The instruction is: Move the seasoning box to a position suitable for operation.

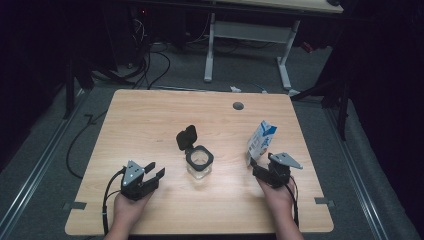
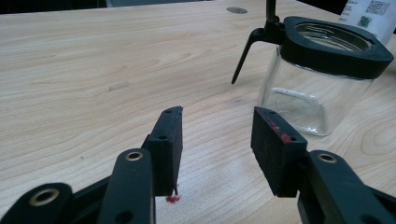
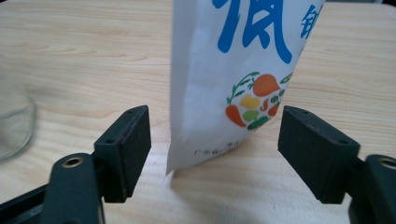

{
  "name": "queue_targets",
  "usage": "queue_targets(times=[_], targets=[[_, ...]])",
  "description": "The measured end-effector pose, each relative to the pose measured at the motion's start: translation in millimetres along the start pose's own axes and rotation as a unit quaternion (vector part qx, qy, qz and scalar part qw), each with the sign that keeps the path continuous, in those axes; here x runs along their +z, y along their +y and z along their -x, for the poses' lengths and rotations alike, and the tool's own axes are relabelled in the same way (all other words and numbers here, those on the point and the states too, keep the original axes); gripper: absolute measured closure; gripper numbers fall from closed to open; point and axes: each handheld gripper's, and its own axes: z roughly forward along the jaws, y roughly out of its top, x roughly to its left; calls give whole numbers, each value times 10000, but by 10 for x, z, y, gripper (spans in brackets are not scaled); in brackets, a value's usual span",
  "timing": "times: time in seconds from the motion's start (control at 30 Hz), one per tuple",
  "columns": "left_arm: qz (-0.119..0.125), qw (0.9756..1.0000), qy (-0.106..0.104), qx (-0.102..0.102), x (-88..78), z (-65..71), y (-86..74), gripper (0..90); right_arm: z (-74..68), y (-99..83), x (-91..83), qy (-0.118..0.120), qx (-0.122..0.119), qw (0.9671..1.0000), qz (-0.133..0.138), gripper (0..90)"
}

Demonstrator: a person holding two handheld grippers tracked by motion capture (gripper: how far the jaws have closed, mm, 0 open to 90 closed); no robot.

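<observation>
We are seeing the white paper carton (image 1: 261, 140) standing with its long axis upright and leaning slightly, on the wooden table (image 1: 150, 120) right of the glass jar (image 1: 199, 162), just ahead of the right gripper (image 3: 212, 149), whose jaws are gaping wide, pads clear of its printed sides.
</observation>
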Motion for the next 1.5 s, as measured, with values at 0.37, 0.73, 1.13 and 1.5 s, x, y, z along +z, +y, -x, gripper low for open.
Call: queue_targets(times=[0.37,0.73,1.13,1.5], targets=[[1,10000,43,-73,2,-13,-16,537,26,89,316,-222,266,9990,-283,231],[55,9996,40,-259,-30,-88,-25,538,-93,89,307,336,-261,9987,-293,361],[30,9997,-6,-234,-20,-71,-25,538,-131,-5,188,622,-457,9965,-334,263],[28,9998,-6,-216,-22,-67,-25,538,-129,-33,15,659,-538,9963,-155,546]])
